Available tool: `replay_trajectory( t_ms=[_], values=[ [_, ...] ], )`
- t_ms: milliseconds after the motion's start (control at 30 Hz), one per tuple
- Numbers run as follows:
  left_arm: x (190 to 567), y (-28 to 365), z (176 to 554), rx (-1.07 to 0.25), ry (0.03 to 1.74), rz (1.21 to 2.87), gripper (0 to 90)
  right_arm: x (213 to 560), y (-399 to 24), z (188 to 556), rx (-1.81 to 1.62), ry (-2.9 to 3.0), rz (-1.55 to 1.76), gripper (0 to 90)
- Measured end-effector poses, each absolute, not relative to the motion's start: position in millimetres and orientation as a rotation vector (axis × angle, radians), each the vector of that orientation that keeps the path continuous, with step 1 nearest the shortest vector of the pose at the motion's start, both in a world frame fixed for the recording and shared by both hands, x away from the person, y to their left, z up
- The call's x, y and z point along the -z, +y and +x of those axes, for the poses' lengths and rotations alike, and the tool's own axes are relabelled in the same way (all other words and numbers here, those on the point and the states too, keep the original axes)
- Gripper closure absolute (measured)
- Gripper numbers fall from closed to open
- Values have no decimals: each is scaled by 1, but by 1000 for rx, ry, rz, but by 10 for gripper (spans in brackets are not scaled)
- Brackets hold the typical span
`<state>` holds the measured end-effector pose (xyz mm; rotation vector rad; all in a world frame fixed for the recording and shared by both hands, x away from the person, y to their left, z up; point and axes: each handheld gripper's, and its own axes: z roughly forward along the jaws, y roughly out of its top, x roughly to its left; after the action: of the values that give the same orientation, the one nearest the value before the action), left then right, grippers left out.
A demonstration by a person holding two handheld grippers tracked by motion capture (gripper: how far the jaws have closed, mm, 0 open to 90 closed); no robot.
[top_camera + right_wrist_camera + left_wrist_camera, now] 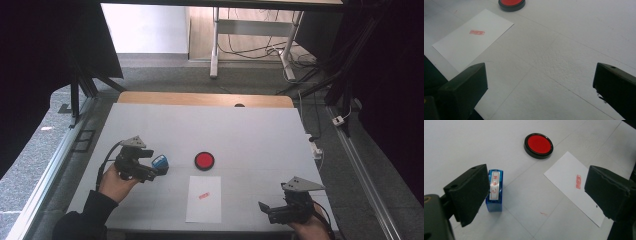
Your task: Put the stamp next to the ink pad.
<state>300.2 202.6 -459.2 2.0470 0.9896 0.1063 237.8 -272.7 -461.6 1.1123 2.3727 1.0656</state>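
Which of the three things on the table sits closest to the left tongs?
The blue stamp, right beside the left tongs; the red ink pad and stamped paper lie farther off.

Glossy blue plastic stamp (494,191), matt white paper (571,185) (table (474,142) matt, faintly textured).

Blue stamp (494,191) upright on white table (461,142)

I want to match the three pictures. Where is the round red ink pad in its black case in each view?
High view: round red ink pad at the table's middle, above the white paper sheet.
Left gripper view: top centre.
Right gripper view: top edge, partly cut off.
Shared landmark: the paper's red stamp mark.
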Motion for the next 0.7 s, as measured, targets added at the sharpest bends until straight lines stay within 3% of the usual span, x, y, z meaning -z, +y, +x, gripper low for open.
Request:
replay_trajectory(
  t_ms=[700],
  values=[
    [450, 230, 246, -160, 979, 1946, 7, 462, -273, 239, -1072, 2383, 1118, 0]
  ],
)
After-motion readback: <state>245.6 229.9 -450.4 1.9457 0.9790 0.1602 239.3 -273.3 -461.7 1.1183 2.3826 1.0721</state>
